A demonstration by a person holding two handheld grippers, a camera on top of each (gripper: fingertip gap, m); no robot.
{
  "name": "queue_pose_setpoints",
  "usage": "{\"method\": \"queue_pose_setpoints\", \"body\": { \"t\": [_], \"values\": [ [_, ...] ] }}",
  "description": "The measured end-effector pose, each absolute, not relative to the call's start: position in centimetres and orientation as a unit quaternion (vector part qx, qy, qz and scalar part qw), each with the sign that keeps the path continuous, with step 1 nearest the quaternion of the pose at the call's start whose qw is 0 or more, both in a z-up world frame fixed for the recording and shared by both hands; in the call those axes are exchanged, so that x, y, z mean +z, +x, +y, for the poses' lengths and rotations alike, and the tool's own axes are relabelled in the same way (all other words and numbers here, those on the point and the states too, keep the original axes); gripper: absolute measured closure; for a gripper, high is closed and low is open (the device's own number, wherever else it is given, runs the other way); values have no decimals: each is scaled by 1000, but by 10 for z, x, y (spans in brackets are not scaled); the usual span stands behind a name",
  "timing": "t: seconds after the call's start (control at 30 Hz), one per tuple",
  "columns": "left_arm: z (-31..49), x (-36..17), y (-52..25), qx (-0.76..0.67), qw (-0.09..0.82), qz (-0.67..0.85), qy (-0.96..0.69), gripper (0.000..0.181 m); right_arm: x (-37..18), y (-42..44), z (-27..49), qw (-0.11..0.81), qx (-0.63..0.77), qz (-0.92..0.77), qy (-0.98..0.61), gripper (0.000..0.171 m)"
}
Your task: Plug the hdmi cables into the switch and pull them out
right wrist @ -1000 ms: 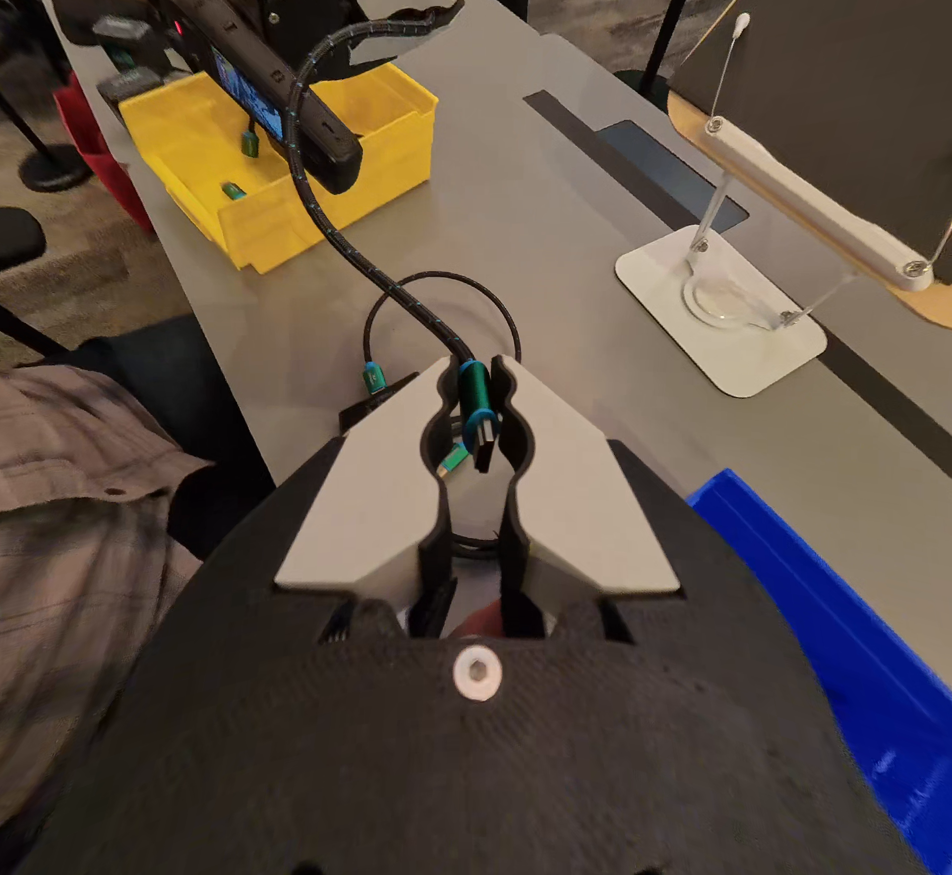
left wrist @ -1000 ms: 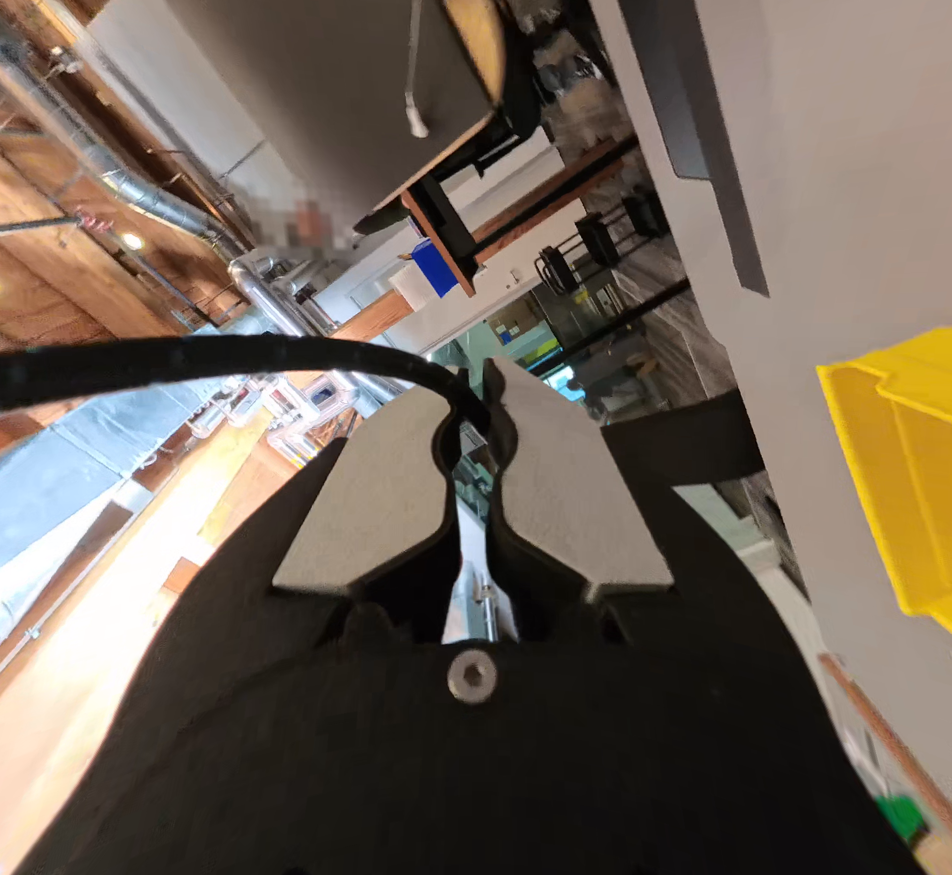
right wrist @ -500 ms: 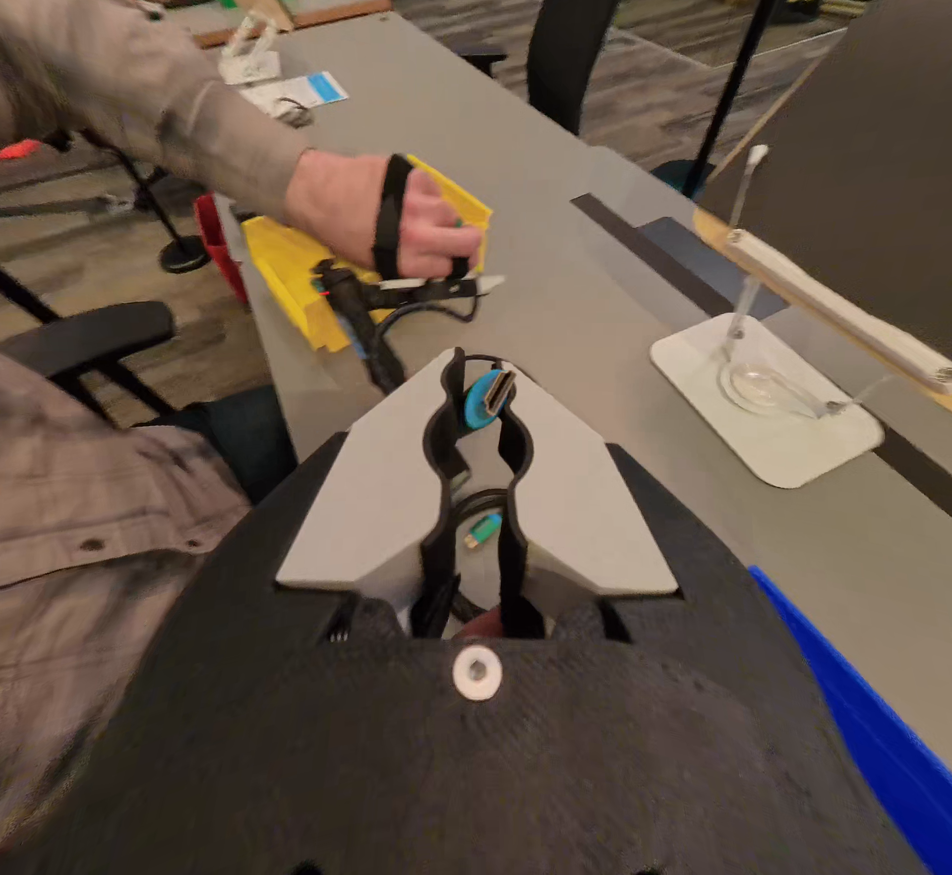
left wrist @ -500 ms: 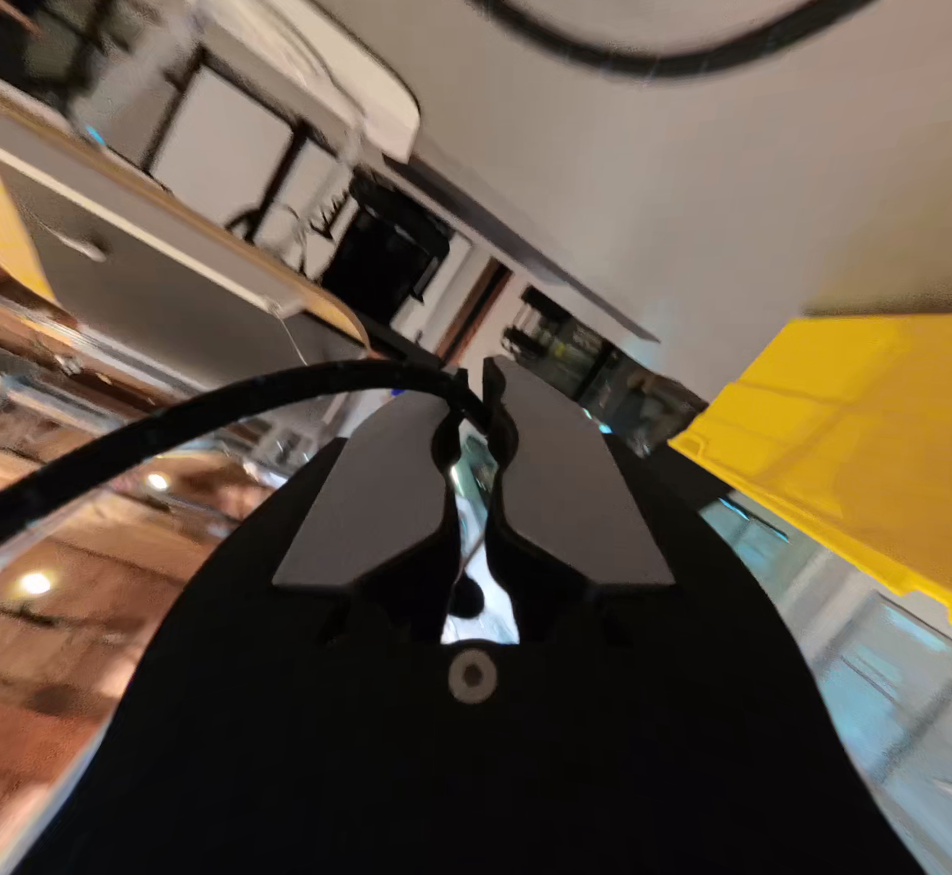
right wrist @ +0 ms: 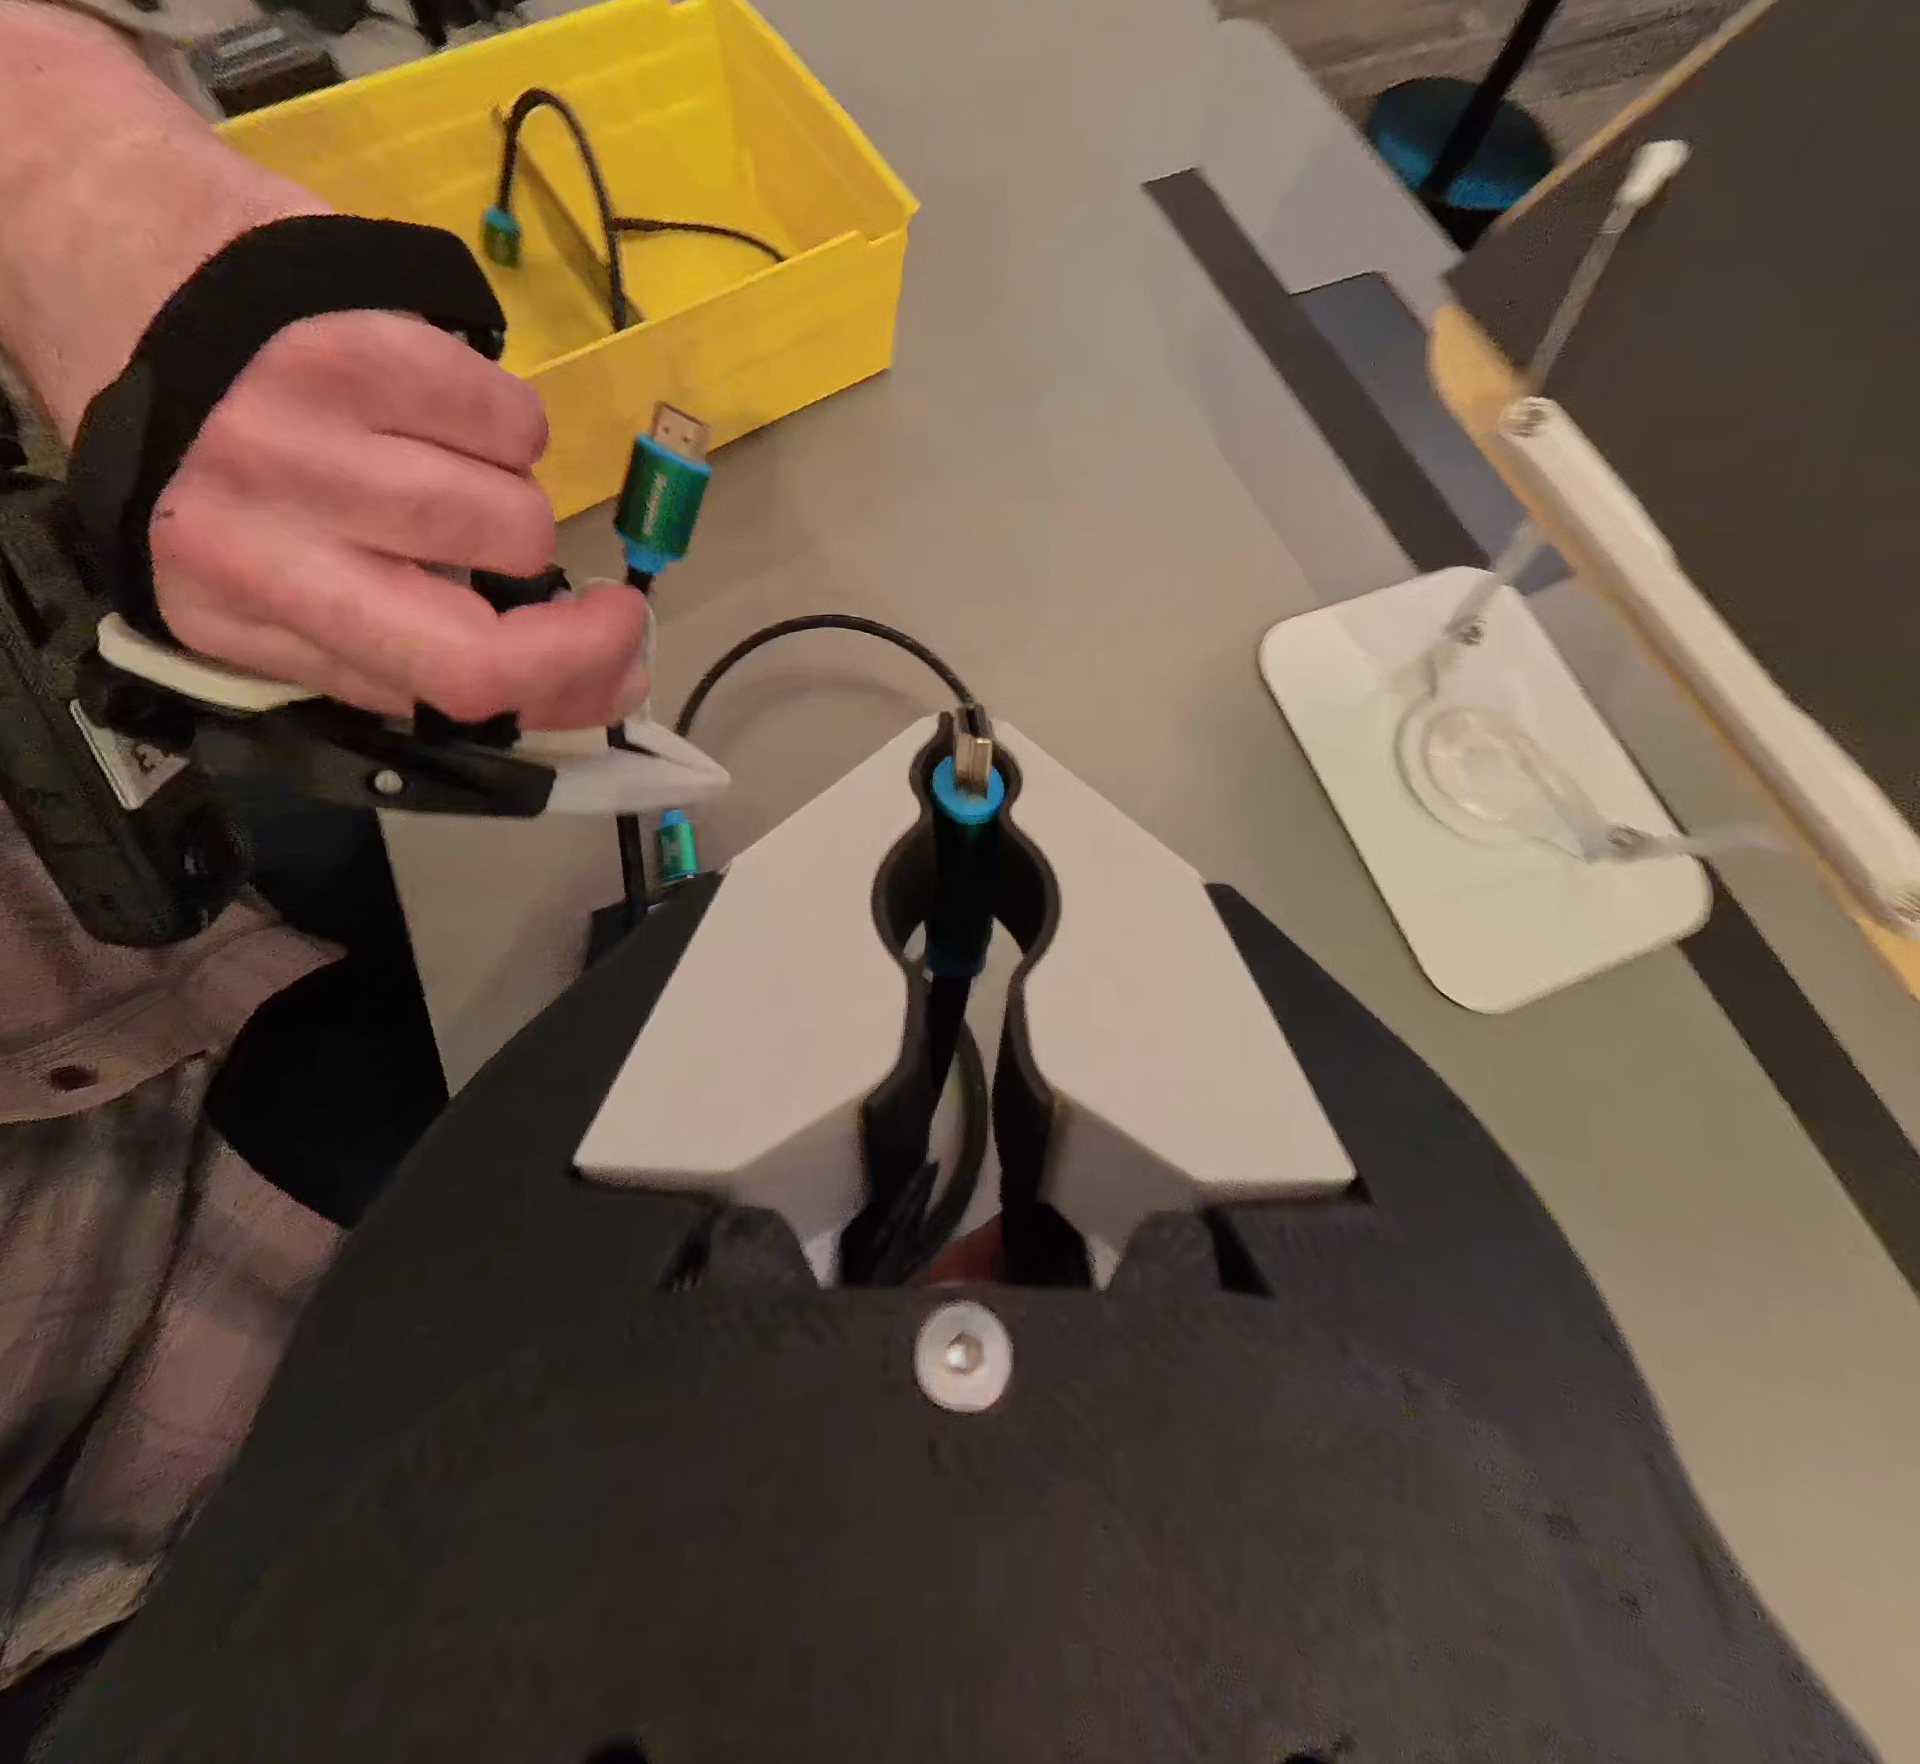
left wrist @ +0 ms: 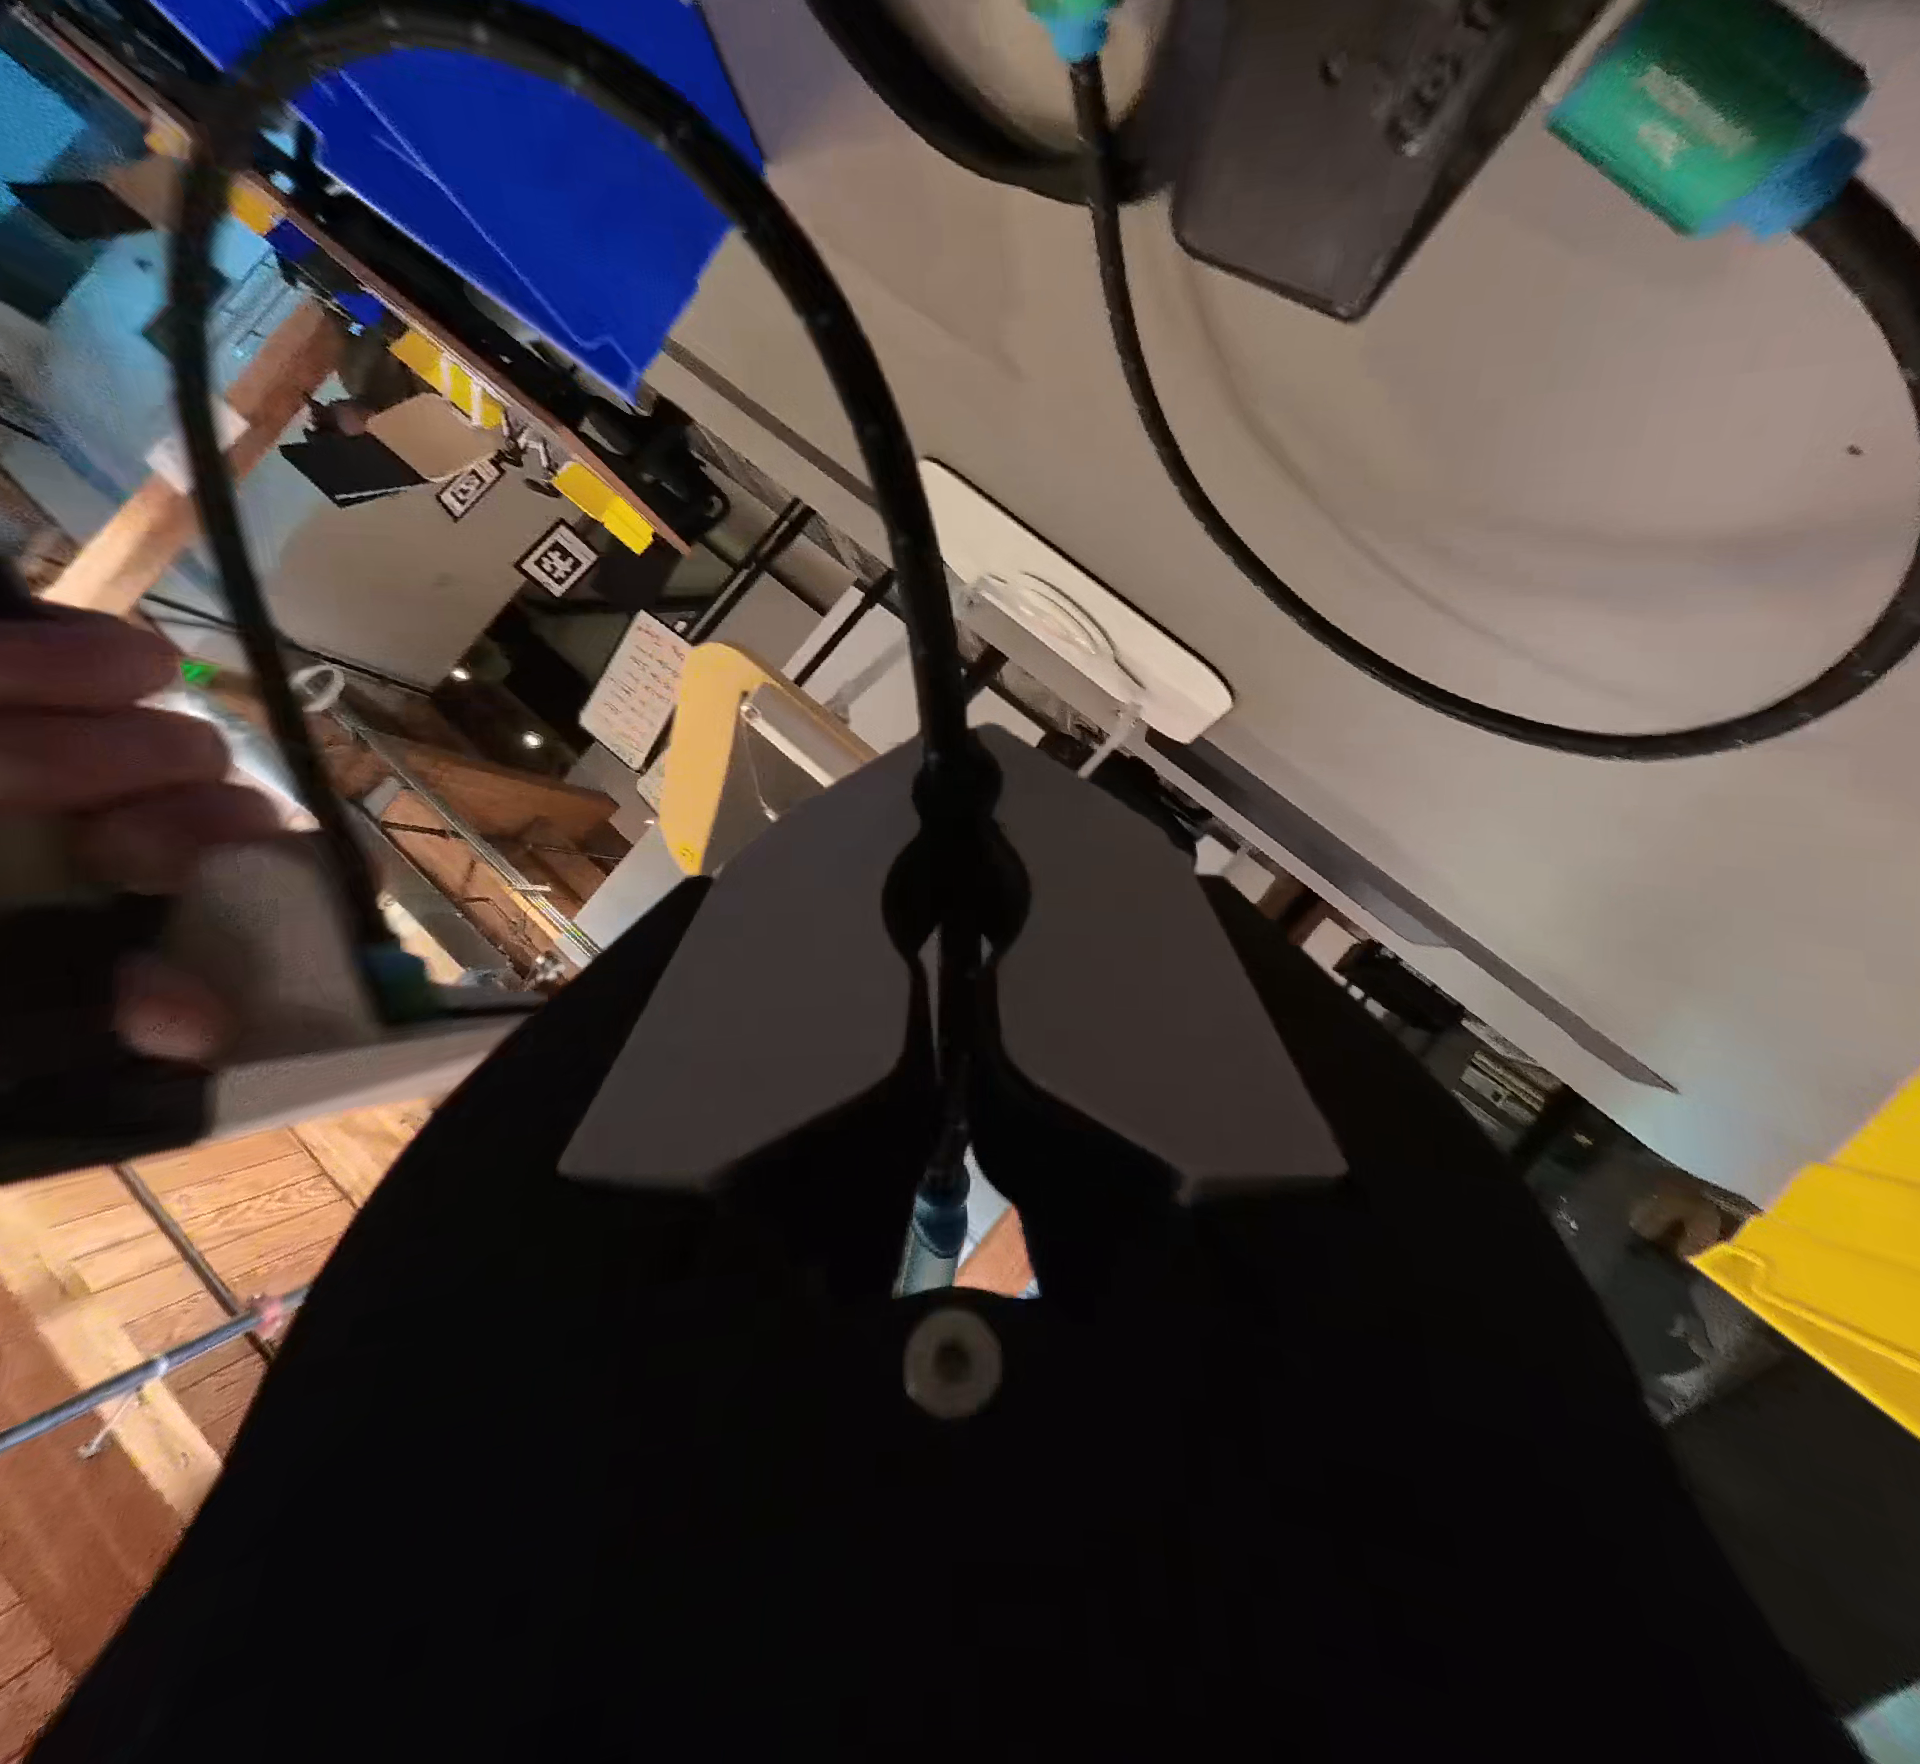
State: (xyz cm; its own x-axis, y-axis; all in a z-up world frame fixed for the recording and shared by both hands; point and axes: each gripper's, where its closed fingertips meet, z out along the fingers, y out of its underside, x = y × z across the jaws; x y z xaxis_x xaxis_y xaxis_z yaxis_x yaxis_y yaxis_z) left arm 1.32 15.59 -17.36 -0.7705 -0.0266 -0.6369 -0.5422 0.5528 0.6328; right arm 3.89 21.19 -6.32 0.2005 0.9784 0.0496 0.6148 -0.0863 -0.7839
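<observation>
right gripper (right wrist: 961, 758) clamps hdmi plug (right wrist: 961, 841) pointing forward; left gripper (left wrist: 951, 779) pinches cable (left wrist: 727, 187)

Right gripper (right wrist: 961, 758) level above the near table edge, pointing away toward the far side, grey fingers (right wrist: 810, 987) pinched almost together on a cable plug. Left gripper (left wrist: 951, 779) rolled nearly upside down at the near left, fingers (left wrist: 769, 966) clamped on a cable. Left hand (right wrist: 343, 509) wrapped over its grip, knuckles up, black strap across the wrist.
</observation>
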Motion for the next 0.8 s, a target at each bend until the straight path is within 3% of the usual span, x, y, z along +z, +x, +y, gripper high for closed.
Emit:
{"method": "queue_pose_setpoints", "body": {
  "t": [0.37,0.8],
  "values": [
    [142,-162,46,382,383,816,-203,181,-86,-28,182,285,340,-608,-658,170],
    [240,-126,-99,451,400,650,-463,181,-10,85,232,457,387,-435,-672,171]
  ]
}}
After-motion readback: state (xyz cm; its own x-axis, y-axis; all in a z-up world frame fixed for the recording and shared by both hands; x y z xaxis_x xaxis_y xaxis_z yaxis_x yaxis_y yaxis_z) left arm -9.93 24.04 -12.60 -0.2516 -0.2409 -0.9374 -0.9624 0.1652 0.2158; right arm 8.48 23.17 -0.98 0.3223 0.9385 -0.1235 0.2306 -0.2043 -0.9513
